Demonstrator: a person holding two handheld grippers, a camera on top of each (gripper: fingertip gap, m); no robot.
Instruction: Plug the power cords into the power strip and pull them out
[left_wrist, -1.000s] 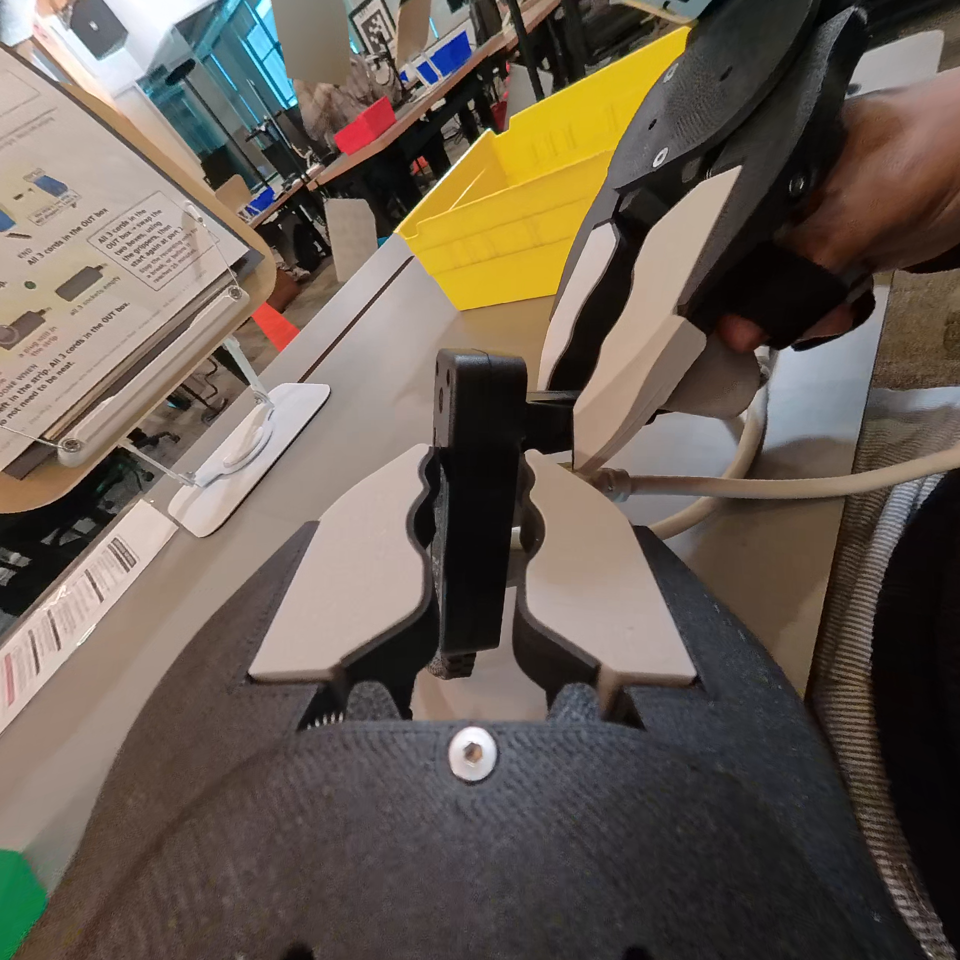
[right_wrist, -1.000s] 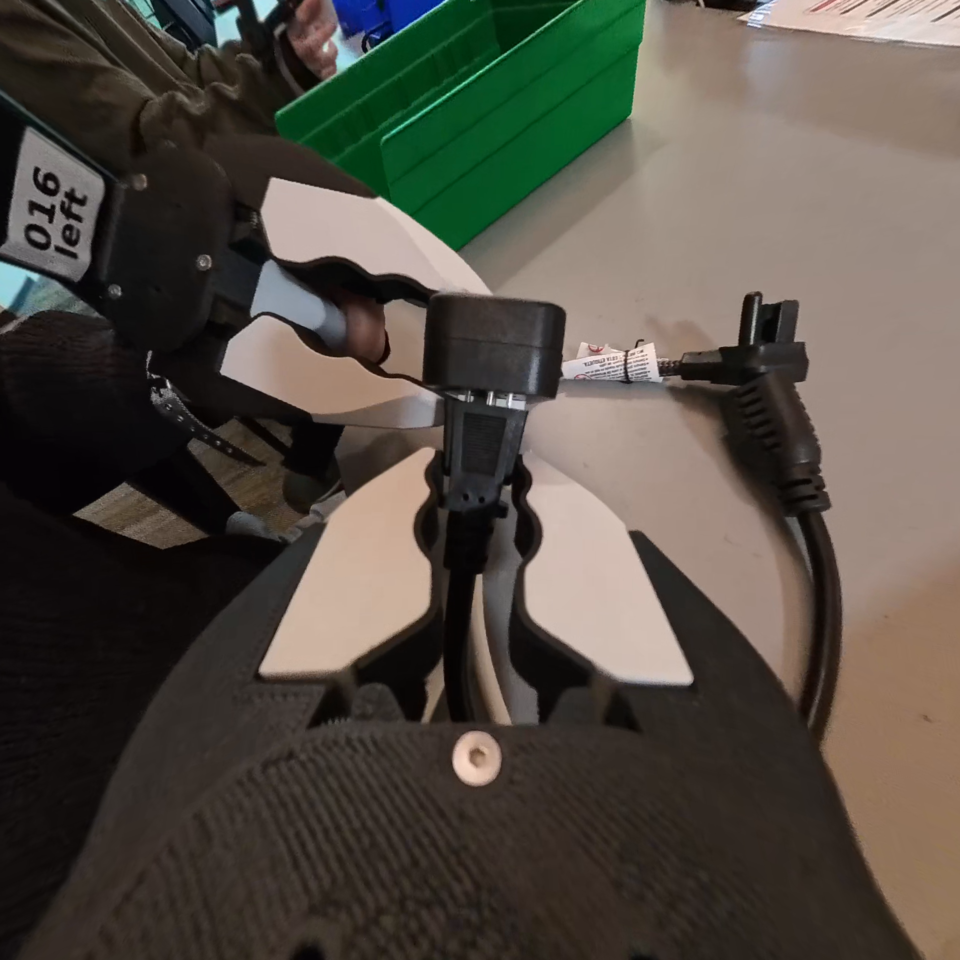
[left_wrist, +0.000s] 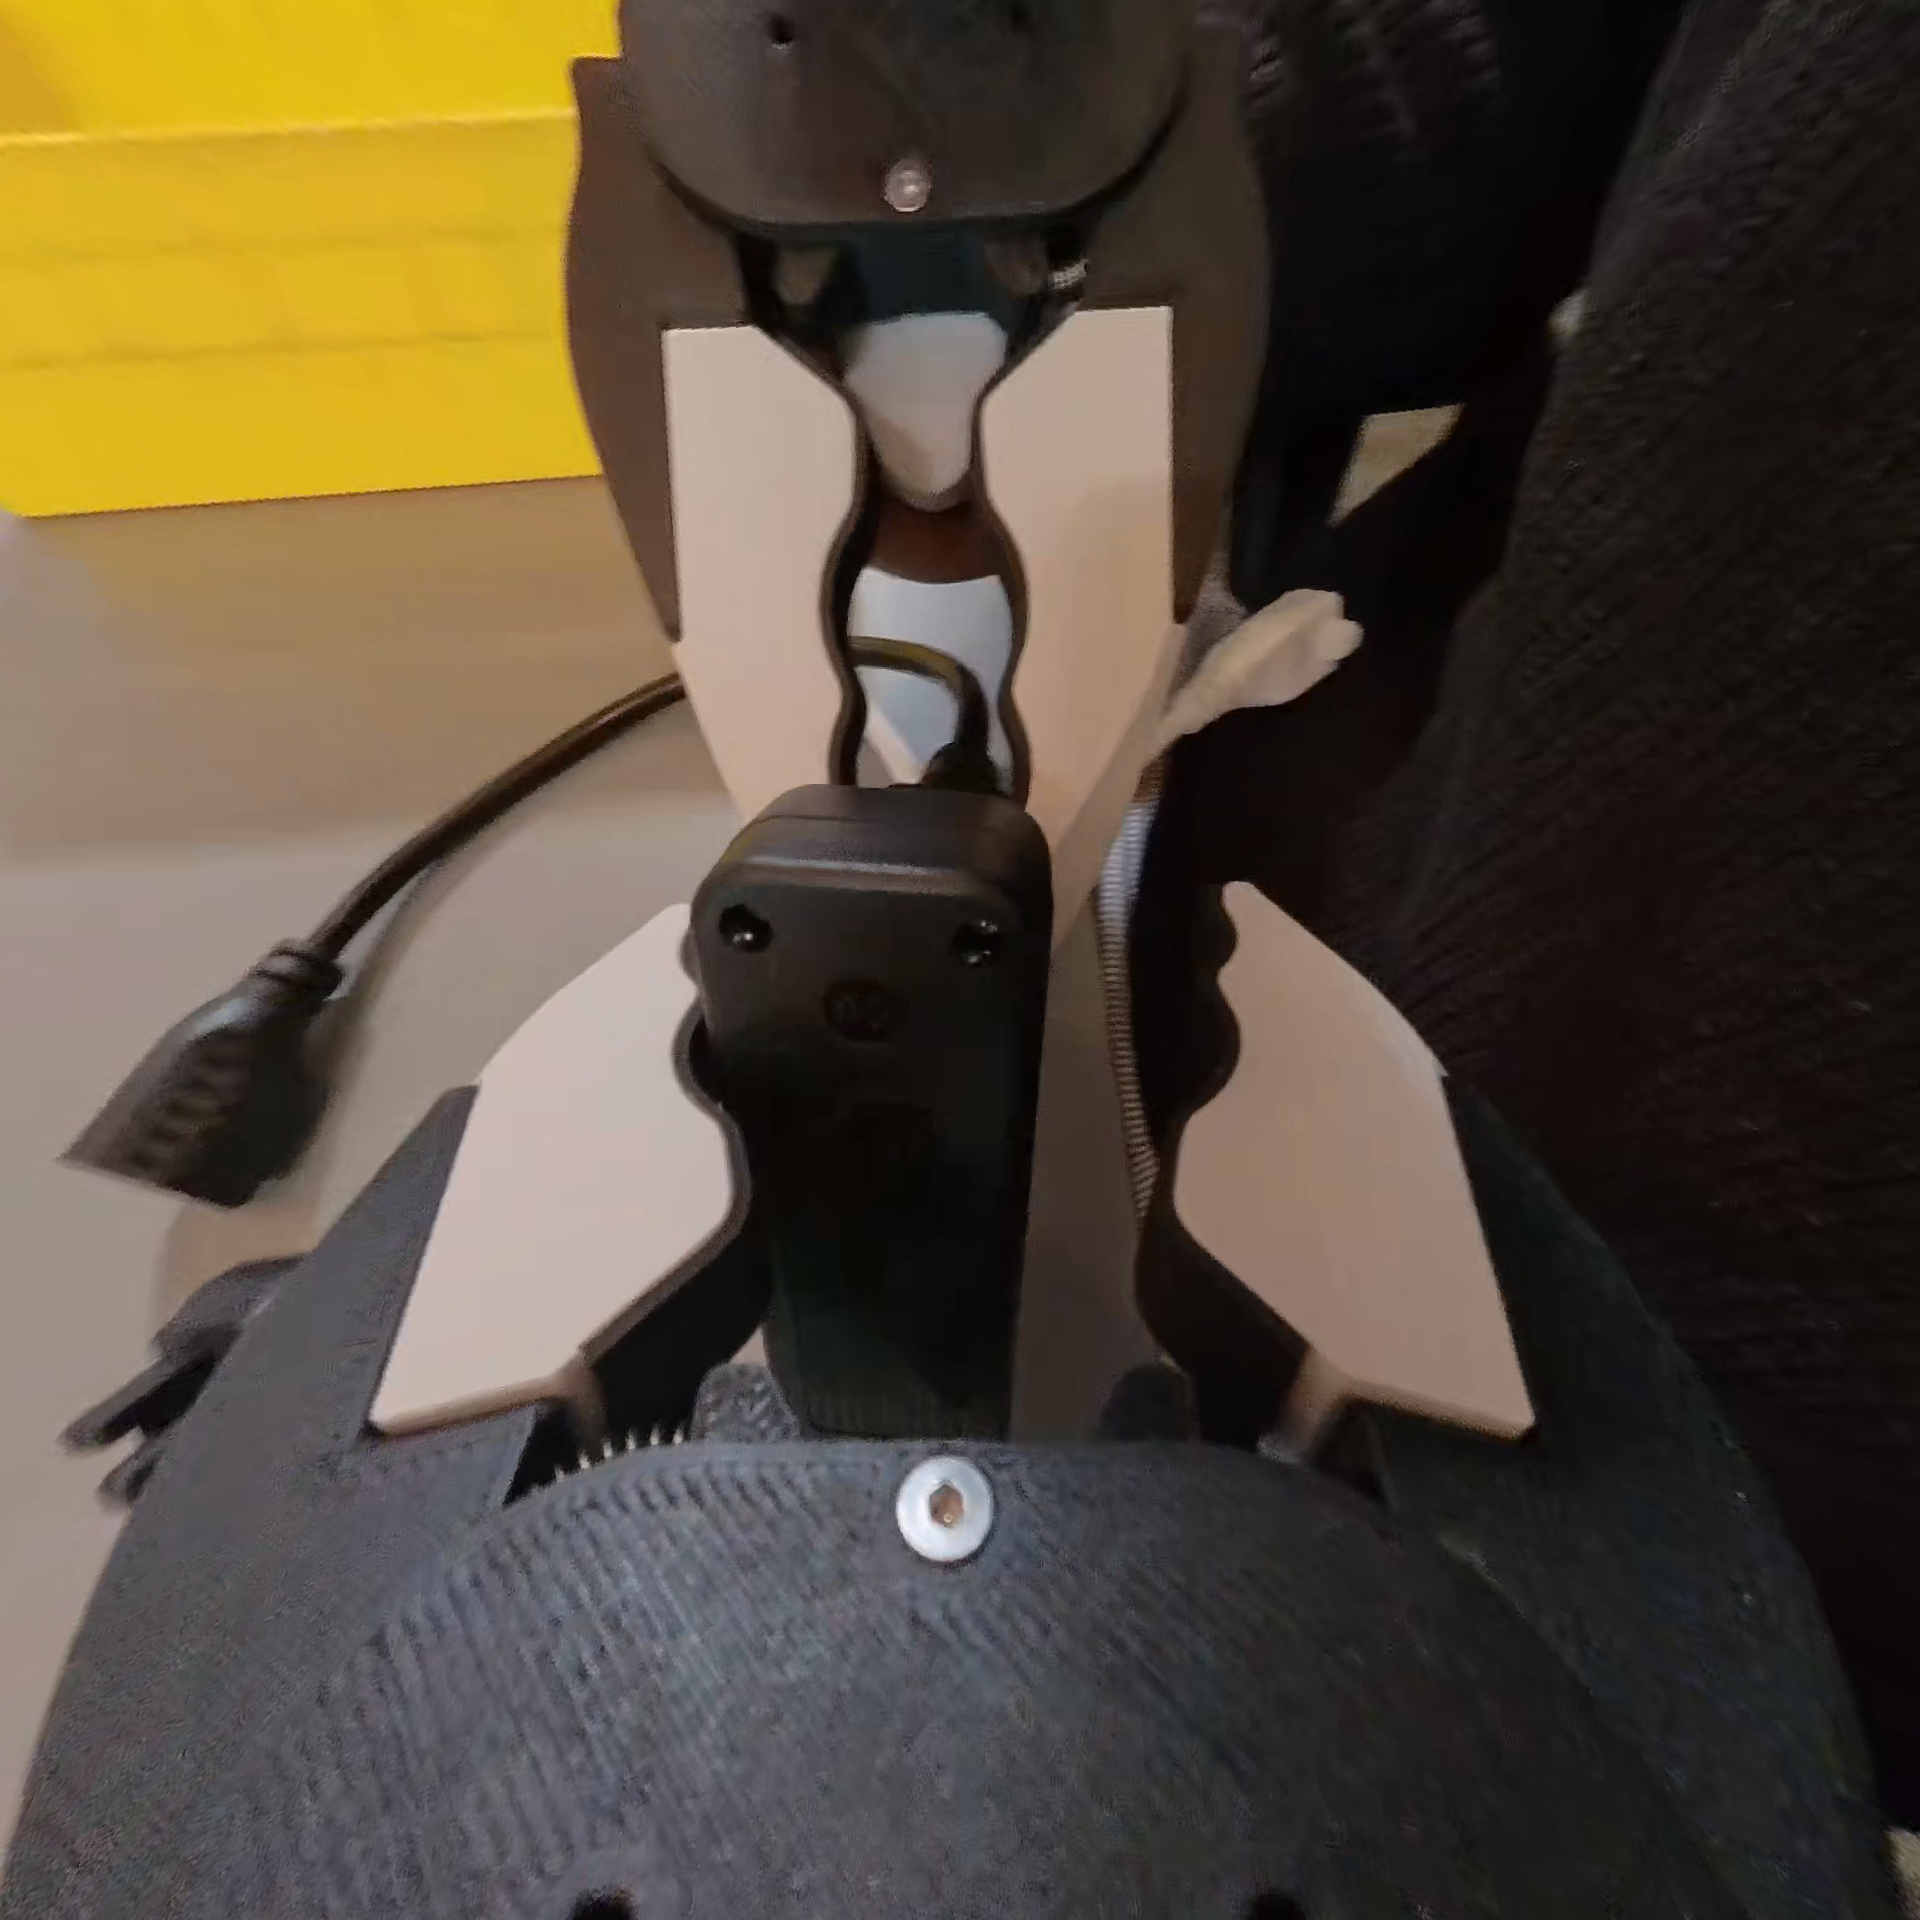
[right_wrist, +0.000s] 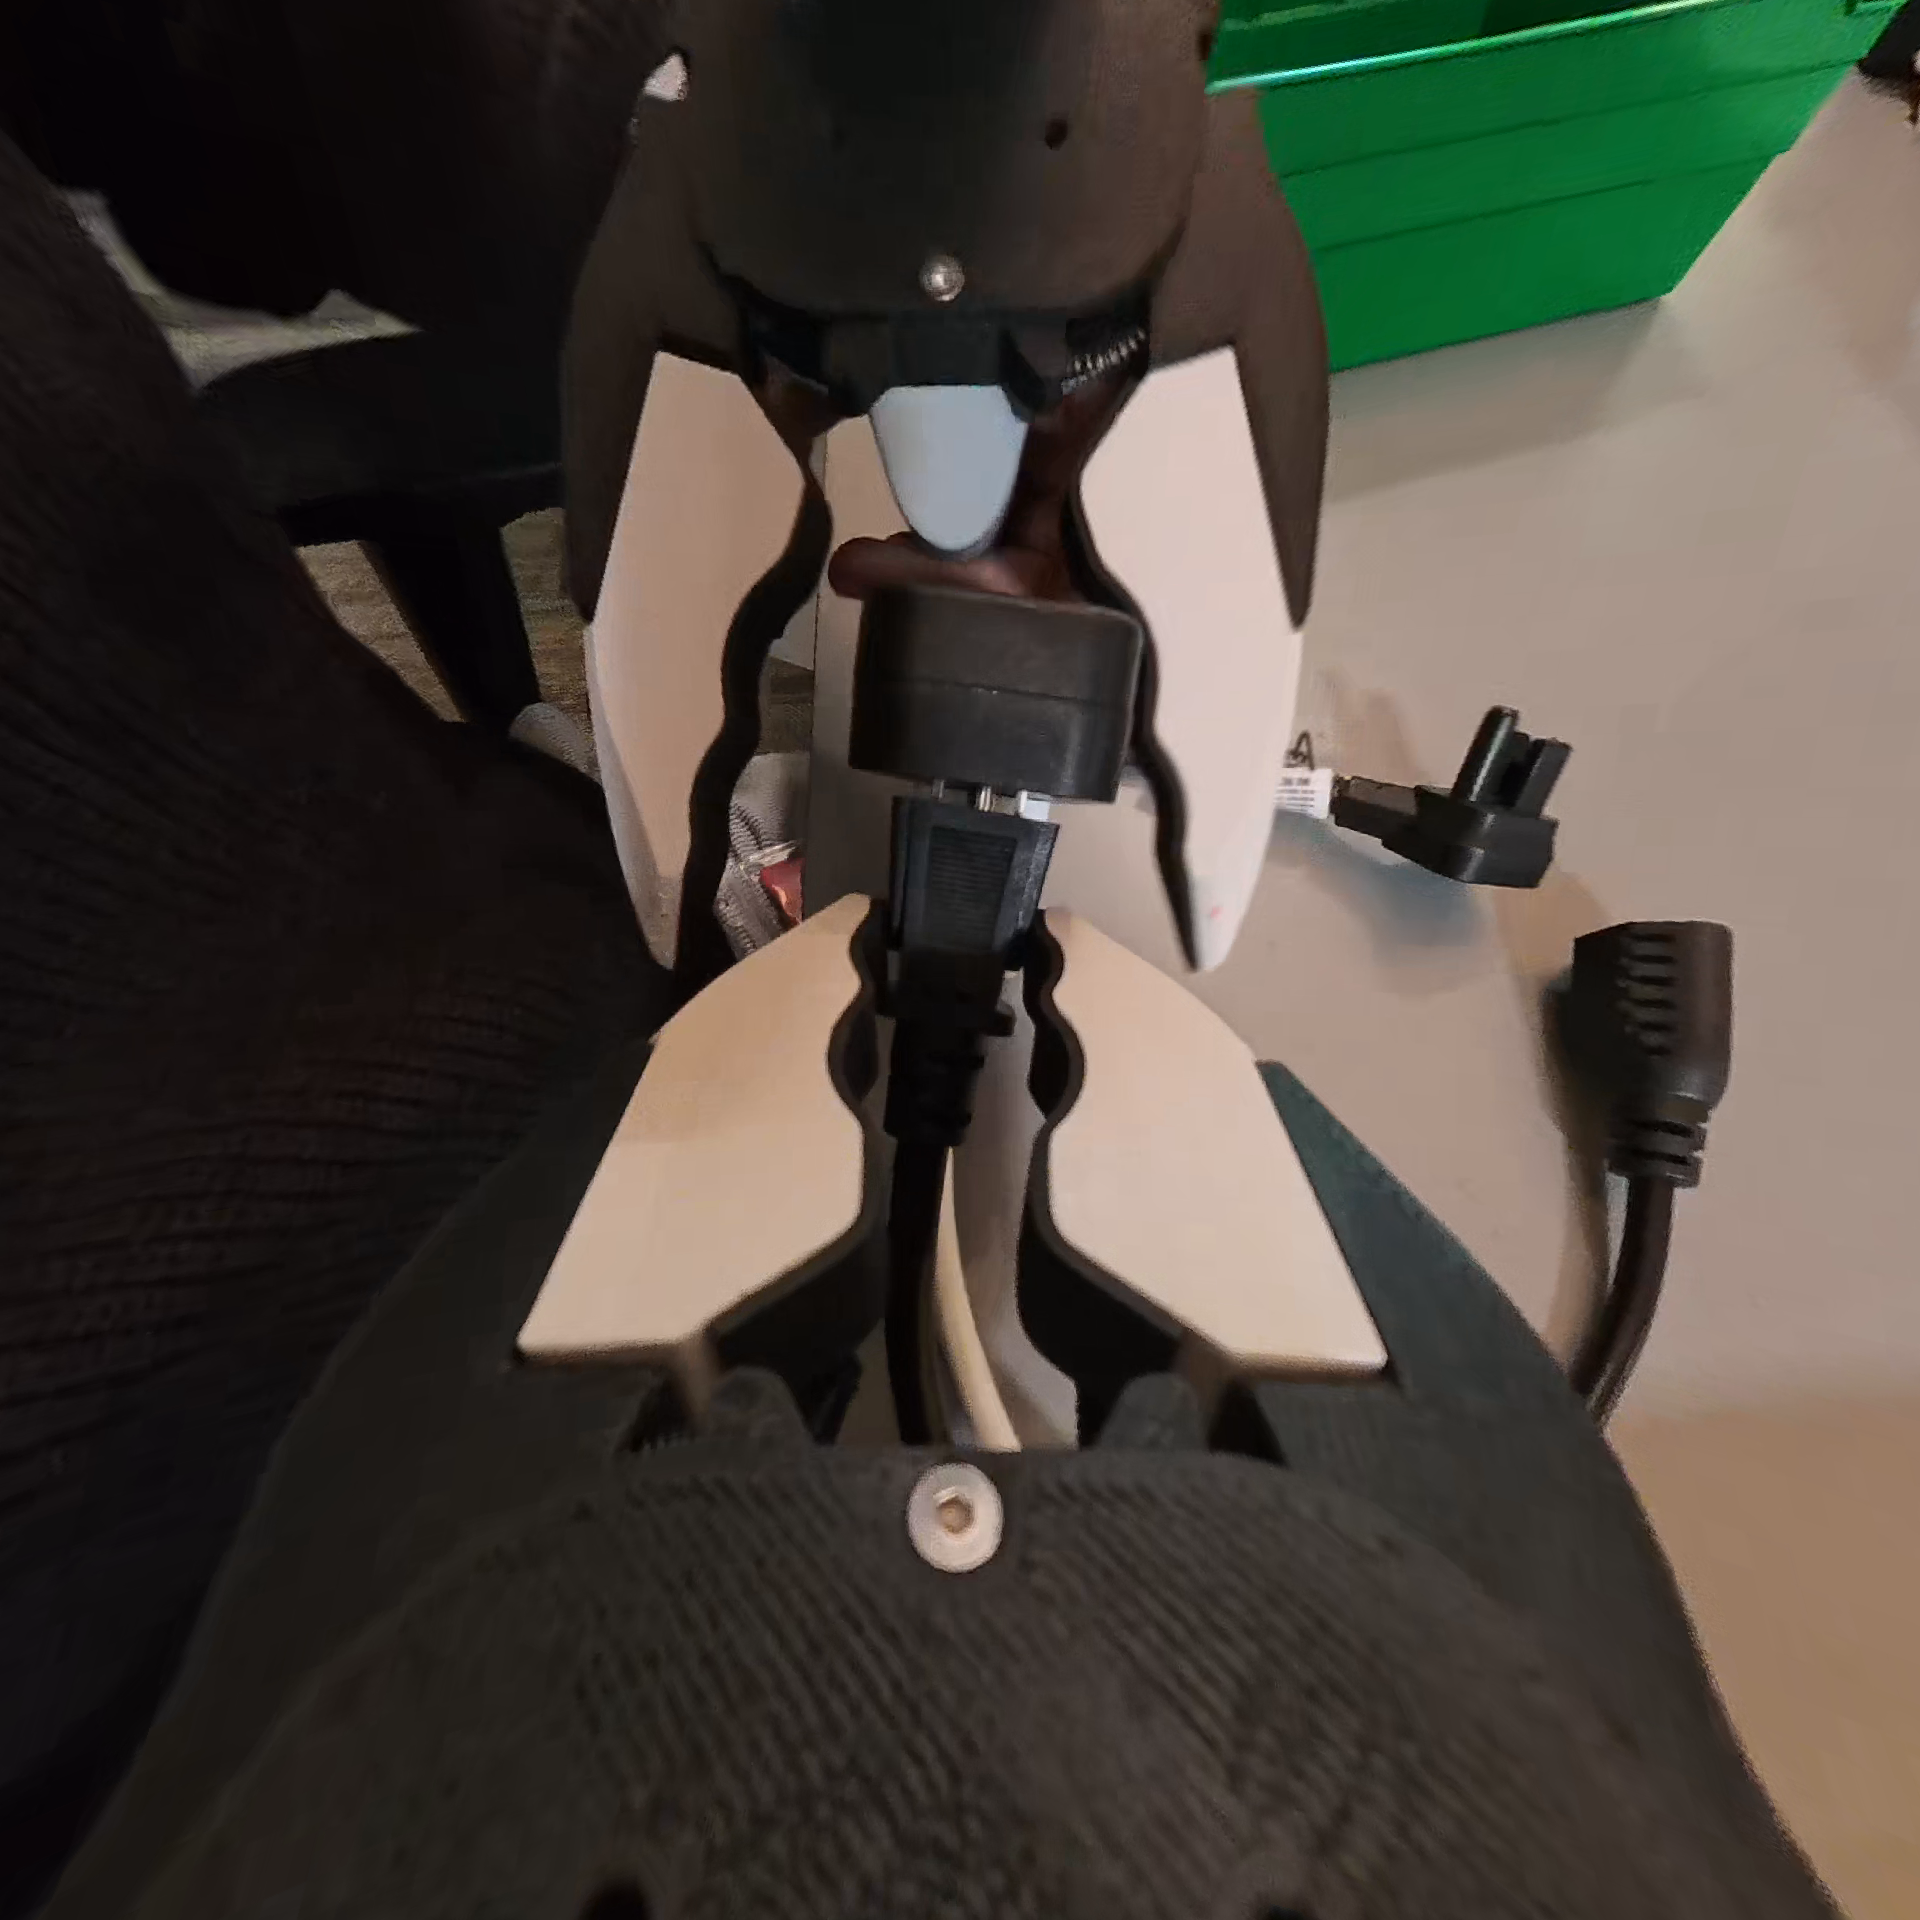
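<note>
Between two facing grippers, black plastic power strip (left_wrist: 873, 1091) hangs above grey table (right_wrist: 1558, 582). Left gripper (left_wrist: 951, 940) has fingers spread; left finger touches strip, right finger (left_wrist: 1320, 1174) stands apart. Right gripper (right_wrist: 956, 961) clamped on black ribbed plug (right_wrist: 971, 873) of power cord, metal prongs partly showing at strip face. Two more black plugs (right_wrist: 1652, 1023) lie on table near green plastic bin (right_wrist: 1538, 197). Yellow bin (left_wrist: 281, 312) behind.

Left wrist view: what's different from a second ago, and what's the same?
The left gripper has opened: one finger now stands clear of the power strip. The two grippers have swung to face each other head-on. Unchanged: the right gripper stays shut on the plug, still in the strip.
</note>
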